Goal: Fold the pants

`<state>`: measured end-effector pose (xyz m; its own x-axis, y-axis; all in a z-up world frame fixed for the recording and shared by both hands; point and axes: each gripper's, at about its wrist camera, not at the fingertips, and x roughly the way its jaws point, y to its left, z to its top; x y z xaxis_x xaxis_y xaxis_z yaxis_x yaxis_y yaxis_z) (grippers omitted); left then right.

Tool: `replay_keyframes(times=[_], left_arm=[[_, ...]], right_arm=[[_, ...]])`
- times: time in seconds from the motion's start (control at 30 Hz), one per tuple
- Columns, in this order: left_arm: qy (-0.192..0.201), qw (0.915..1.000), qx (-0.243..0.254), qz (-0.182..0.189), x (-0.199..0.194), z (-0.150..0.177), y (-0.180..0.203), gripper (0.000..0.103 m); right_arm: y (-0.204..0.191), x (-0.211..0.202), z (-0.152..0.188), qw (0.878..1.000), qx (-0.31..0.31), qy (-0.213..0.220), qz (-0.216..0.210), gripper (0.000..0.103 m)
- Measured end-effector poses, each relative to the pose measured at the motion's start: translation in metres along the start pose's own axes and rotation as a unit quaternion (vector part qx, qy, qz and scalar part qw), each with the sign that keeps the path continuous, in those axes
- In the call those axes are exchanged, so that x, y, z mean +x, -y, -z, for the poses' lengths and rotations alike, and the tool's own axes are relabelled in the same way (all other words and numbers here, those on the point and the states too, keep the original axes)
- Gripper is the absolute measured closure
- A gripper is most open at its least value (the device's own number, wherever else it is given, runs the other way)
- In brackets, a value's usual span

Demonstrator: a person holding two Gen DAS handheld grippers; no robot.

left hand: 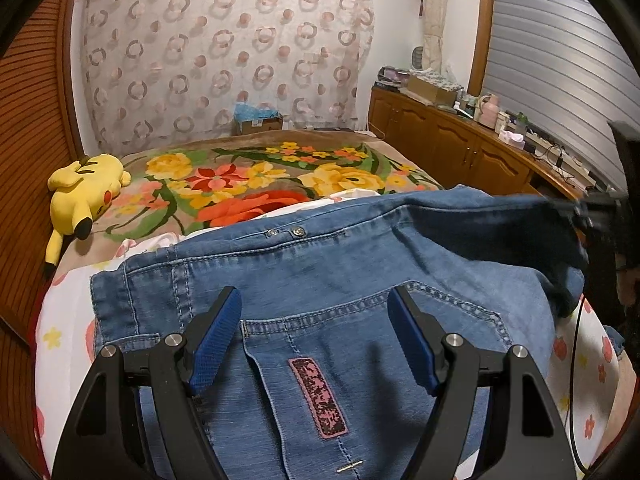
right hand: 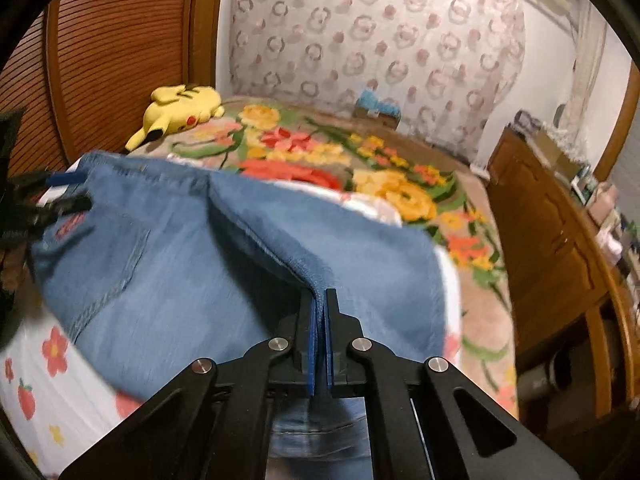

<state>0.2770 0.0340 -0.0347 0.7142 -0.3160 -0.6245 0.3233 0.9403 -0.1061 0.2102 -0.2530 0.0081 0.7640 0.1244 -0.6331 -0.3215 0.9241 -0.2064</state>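
Blue denim pants [left hand: 340, 264] lie on the near end of the bed, waistband with two metal buttons toward the far side, a pink patch toward me. My left gripper [left hand: 316, 322] hovers open just over the back pocket, with only flat cloth below its blue pads [left hand: 216, 336]. My right gripper [right hand: 320, 300] is shut on a raised fold of the pants [right hand: 224, 256], and the cloth tents up from the bed into its pads. From the left wrist view, the right gripper [left hand: 596, 210] shows dark and blurred at the pants' right edge.
A white sheet [left hand: 68, 332] with small flowers covers the near bed, and a floral blanket [left hand: 256, 180] the far half. A yellow plush toy [left hand: 86, 192] lies at the left edge. A wooden cabinet [left hand: 452, 140] with clutter runs along the right. A wooden slatted panel [right hand: 116, 52] stands on the left.
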Motion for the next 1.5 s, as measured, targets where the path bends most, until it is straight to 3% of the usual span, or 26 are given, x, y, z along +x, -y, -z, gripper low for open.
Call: replay_keyframes(times=[0.4, 0.7, 0.87, 1.27, 1.5], left_arm=[[0.005, 0.9999, -0.010, -0.008, -0.001, -0.003, -0.006, 0.027], [0.006, 0.9998, -0.011, -0.012, -0.001, -0.003, -0.008, 0.027], [0.006, 0.9999, -0.010, -0.012, -0.001, -0.003, -0.009, 0.027], [0.006, 0.9998, 0.002, -0.016, 0.001, -0.003, -0.007, 0.027], [0.001, 0.9993, 0.019, -0.031, 0.005, -0.008, 0.002, 0.027]], right_arm=[[0.005, 0.053, -0.031, 0.999, -0.018, 0.001, 0.028, 0.100], [0.021, 0.072, -0.039, 1.000, 0.027, -0.004, 0.005, 0.100], [0.029, 0.058, -0.034, 0.999, 0.044, 0.029, 0.000, 0.100], [0.018, -0.044, 0.021, 0.987, 0.054, 0.152, 0.019, 0.081], [0.026, -0.057, 0.052, 0.987, 0.075, 0.141, 0.029, 0.066]])
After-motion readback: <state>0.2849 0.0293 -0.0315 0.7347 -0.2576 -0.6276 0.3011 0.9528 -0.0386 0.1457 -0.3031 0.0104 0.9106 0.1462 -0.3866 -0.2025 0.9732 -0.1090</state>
